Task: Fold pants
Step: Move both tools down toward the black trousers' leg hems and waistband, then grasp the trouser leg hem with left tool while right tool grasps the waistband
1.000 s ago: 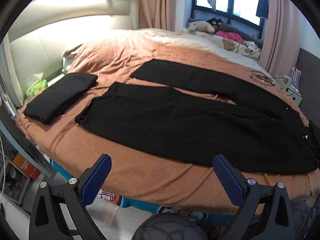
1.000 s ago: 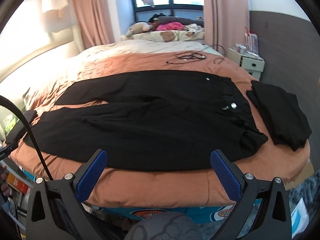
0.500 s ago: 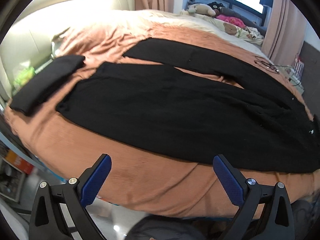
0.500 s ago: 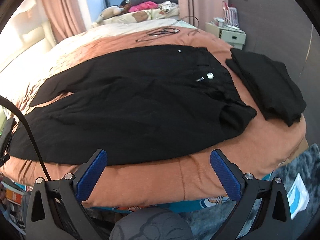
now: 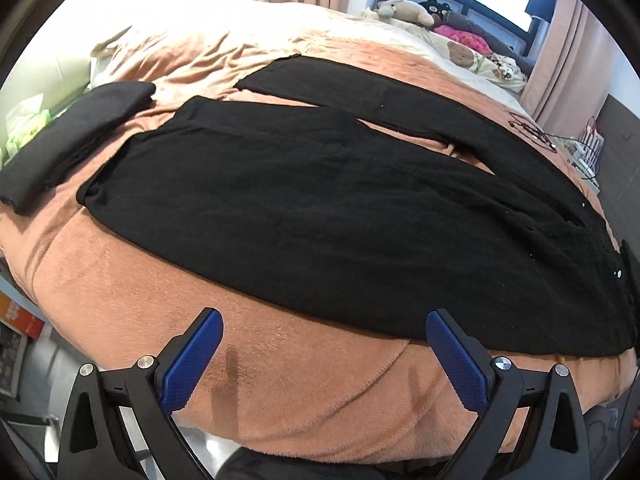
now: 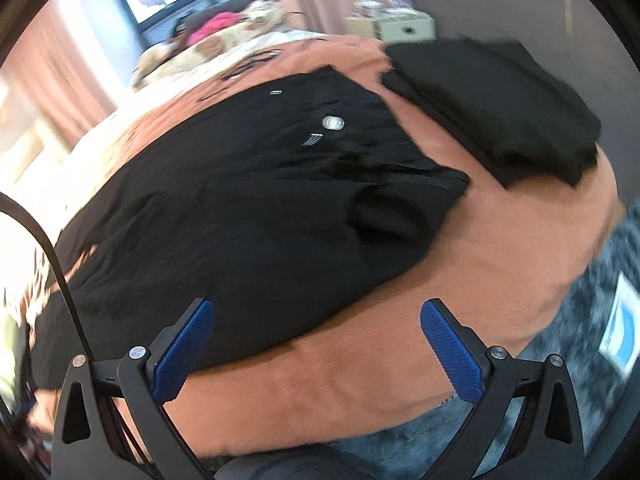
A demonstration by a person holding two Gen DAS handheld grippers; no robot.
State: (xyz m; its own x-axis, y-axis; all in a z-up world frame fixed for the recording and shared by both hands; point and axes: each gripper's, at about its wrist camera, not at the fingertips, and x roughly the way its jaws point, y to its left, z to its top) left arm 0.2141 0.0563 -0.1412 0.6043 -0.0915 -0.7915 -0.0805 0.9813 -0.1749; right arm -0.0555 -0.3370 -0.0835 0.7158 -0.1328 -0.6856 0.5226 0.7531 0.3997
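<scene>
Black pants (image 5: 328,208) lie spread flat on the orange bed cover (image 5: 304,392), legs pointing left and waist to the right. The right wrist view shows the waist end (image 6: 304,184) with a silver button (image 6: 333,123). My left gripper (image 5: 320,356) is open and empty, just in front of the near leg's lower edge. My right gripper (image 6: 316,348) is open and empty, low over the bed edge near the waist; its left fingertip (image 6: 188,344) overlaps the pants' near edge in the image.
A folded black garment (image 5: 76,132) lies at the left end of the bed, another folded black pile (image 6: 500,108) at the right end. Stuffed toys (image 5: 404,10) and cables (image 5: 528,130) lie at the far side. A white nightstand (image 6: 396,28) stands beyond.
Both grippers have moved forward and down toward the bed; the pants fill more of each view. The right wrist view has swung and tilted, and is blurred with motion.
</scene>
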